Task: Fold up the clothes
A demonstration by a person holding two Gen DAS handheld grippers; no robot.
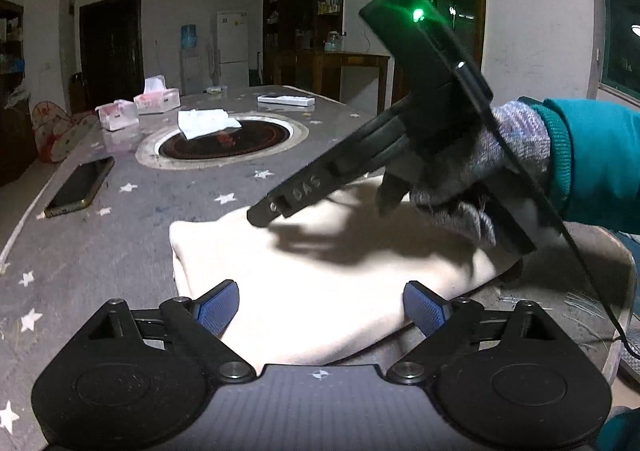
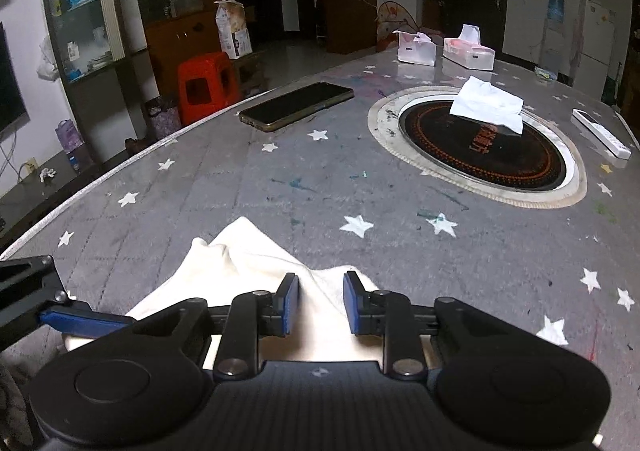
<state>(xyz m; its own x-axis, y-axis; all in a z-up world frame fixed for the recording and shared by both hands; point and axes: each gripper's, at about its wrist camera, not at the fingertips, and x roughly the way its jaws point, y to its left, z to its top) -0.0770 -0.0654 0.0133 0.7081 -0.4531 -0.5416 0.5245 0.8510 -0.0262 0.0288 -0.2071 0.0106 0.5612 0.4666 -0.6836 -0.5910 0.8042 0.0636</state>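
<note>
From the left wrist: the left gripper [image 1: 320,301] hangs with its blue pads spread wide over the near edge of a cream garment [image 1: 320,271], gripping nothing. The garment lies as a compact folded bundle on the star-printed grey table [image 1: 120,251]. Above it, a gloved hand [image 1: 472,171] in a teal sleeve holds the right gripper [image 1: 260,217], its tip at the cloth's upper surface; whether it touches cannot be told. Raised letters on that gripper's side seem to read "DAS", only partly legible. By the look of it the fold is near its end, and the next move calls for pressing the bundle flat or squaring its edges.

From the right wrist: the right gripper [image 2: 320,303] shows its pads only narrowly parted, astride a raised ridge of the cream garment [image 2: 256,271] but apparently not pinching it. One blue finger of the left gripper [image 2: 80,321] enters at lower left. Beyond lie a smartphone [image 2: 298,105], a tissue [image 2: 486,103] on the inset round hotplate [image 2: 480,149], whose orange markings are unreadable, and tissue packs [image 2: 468,51] with illegible labels.
</note>
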